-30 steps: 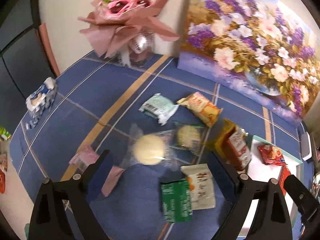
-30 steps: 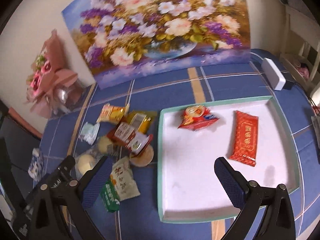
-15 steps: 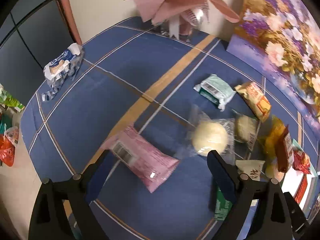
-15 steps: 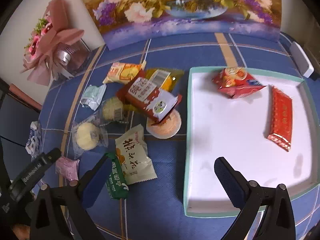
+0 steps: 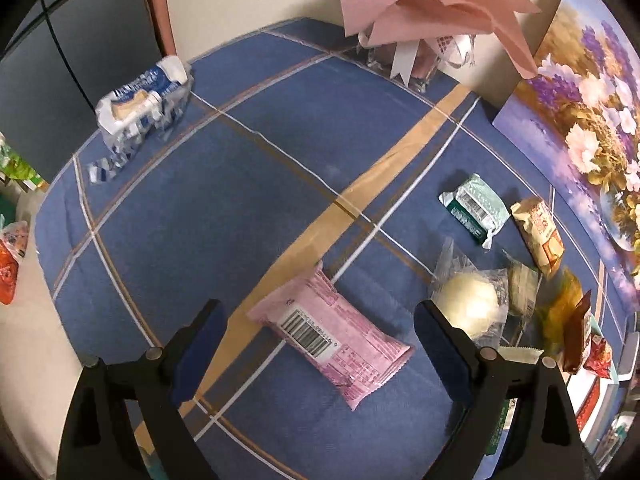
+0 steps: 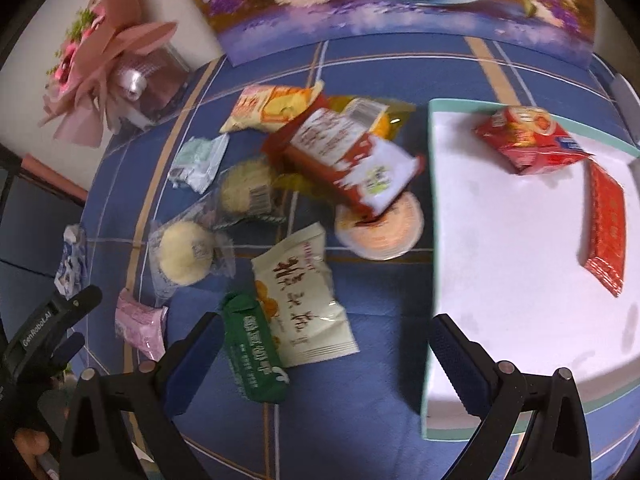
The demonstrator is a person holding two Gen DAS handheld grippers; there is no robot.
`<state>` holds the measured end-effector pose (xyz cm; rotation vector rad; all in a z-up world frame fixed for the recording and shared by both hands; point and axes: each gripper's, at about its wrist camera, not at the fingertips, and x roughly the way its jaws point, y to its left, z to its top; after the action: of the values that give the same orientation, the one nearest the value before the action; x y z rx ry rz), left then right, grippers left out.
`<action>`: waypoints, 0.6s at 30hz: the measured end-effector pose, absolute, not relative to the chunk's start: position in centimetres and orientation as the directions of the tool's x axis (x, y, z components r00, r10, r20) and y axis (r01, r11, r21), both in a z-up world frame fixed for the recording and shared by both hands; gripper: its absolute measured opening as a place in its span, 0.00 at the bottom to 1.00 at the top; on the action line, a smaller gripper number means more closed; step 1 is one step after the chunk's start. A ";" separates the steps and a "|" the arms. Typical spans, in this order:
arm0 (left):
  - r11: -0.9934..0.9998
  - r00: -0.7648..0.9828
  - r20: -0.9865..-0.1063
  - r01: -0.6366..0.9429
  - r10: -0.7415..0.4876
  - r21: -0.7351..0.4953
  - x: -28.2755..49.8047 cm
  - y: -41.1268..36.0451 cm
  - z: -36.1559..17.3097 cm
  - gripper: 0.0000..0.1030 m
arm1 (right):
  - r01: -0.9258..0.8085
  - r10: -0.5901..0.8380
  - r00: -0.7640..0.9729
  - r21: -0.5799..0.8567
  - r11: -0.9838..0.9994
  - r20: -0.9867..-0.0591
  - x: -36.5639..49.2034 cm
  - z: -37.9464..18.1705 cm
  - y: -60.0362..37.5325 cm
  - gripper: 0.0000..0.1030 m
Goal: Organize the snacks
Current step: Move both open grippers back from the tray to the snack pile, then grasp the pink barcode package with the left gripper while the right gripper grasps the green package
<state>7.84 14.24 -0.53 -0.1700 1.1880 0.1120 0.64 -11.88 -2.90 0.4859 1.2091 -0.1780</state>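
We see our left gripper (image 5: 316, 344) with fingers spread wide, empty, hanging over a pink, pillow-shaped plastic snack packet (image 5: 330, 336) lying flat on the blue checked tablecloth (image 5: 224, 200), barcode up. It looks light, soft and slippery; we judge a pinch across its narrow middle safest. Our right gripper (image 6: 326, 354), also spread and empty, hovers near a green foil packet (image 6: 252, 354) beside the white tray (image 6: 430, 320).

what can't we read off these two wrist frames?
- Yellow packet, right wrist view: mostly buried under the red-and-white packet.
- Round tub, right wrist view: label overlapped by that packet, blurred.
- Tray, left wrist view: cut off by the frame edge.
- Green bar, left wrist view: hidden behind the left claw.
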 end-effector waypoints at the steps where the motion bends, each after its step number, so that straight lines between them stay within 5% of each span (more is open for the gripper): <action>1: 0.983 0.358 -0.934 -0.168 -0.009 -0.074 8.0 14.1 -1.0 0.92 | 0.375 0.119 0.349 0.255 0.891 -0.930 0.9 -3.0 -11.3 1.00; 18: 0.982 0.225 -0.974 -0.181 -0.018 -0.060 9.0 13.5 -5.9 0.91 | 0.177 -0.045 0.271 0.004 0.984 -0.962 2.5 -5.6 -3.4 0.99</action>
<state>8.95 13.53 -5.92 -0.1741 1.3412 0.1131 2.46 -3.40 -5.56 0.1187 1.2890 -0.1497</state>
